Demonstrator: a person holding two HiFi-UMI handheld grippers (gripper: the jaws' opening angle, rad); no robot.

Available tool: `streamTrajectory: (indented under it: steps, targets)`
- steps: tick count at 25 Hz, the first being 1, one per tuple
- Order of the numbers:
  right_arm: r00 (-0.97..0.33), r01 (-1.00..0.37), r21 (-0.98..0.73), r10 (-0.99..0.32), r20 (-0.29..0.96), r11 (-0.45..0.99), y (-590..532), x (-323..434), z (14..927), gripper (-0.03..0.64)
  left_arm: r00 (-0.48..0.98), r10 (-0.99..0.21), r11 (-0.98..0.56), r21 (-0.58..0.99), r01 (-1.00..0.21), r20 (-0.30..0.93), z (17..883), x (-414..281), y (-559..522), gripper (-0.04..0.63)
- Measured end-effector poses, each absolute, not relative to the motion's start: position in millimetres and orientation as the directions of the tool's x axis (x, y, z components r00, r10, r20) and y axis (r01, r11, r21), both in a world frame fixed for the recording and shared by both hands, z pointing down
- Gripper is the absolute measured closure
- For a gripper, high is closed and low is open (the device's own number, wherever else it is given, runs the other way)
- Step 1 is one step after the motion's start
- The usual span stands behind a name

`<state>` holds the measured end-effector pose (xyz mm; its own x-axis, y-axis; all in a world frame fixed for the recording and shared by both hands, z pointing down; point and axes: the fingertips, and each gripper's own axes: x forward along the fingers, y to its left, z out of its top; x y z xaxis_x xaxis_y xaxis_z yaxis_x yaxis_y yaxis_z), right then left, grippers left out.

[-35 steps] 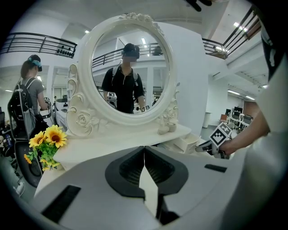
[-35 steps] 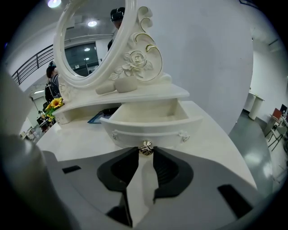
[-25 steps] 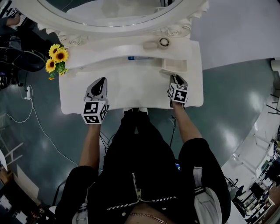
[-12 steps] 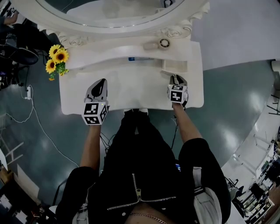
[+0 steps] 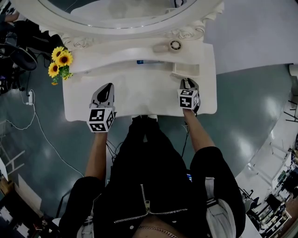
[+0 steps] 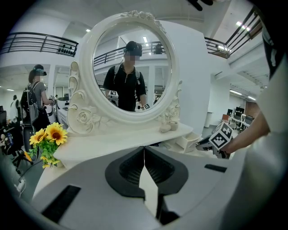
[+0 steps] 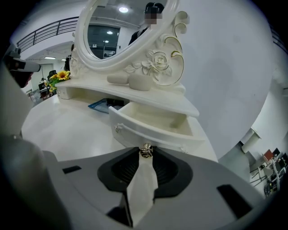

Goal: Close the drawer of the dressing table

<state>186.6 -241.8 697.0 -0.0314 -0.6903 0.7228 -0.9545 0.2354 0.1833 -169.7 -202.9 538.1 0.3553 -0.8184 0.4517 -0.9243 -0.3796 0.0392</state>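
Observation:
The white dressing table (image 5: 139,100) has a small drawer (image 5: 186,70) pulled out at its right, under the shelf. In the right gripper view the drawer (image 7: 153,123) stands open and empty, and its metal knob (image 7: 145,151) sits between the jaw tips. My right gripper (image 7: 145,153) is shut on that knob; from above the right gripper (image 5: 186,83) sits just in front of the drawer. Over the tabletop's left part my left gripper (image 5: 108,87) hangs shut with nothing in it, and in its own view the left gripper (image 6: 144,148) has its tips together.
An oval mirror (image 5: 121,11) with a carved frame stands at the back. Sunflowers (image 5: 59,62) sit at the table's left corner. A small round pot (image 5: 174,45) rests on the shelf, and a flat blue item (image 5: 144,62) lies under it. The person's legs stand at the table's front edge.
The right gripper has rolled a little about its own line while staying on the knob. The drawer and the left gripper look unmoved.

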Motion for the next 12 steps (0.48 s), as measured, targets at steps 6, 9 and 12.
streamTrajectory:
  steps: [6, 9, 12]
  targets:
    - [-0.031, -0.956, 0.180, -0.688, 0.725, 0.232, -241.7, 185.1, 700.0, 0.517, 0.357, -0.817, -0.382, 0.039, -0.923, 0.453, 538.4, -170.7, -201.9, 0.574]
    - [-0.070, -0.972, 0.106, -0.689, 0.721, 0.210, -242.2, 184.7, 700.6, 0.514, 0.357, -0.815, -0.381, 0.042, -0.924, 0.456, 539.7, -170.9, -201.1, 0.574]
    - [-0.119, -0.986, -0.001, -0.698, 0.707, 0.167, -243.4, 187.3, 704.8, 0.502, 0.359, -0.815, -0.382, 0.044, -0.923, 0.455, 539.9, -170.1, -200.5, 0.574]
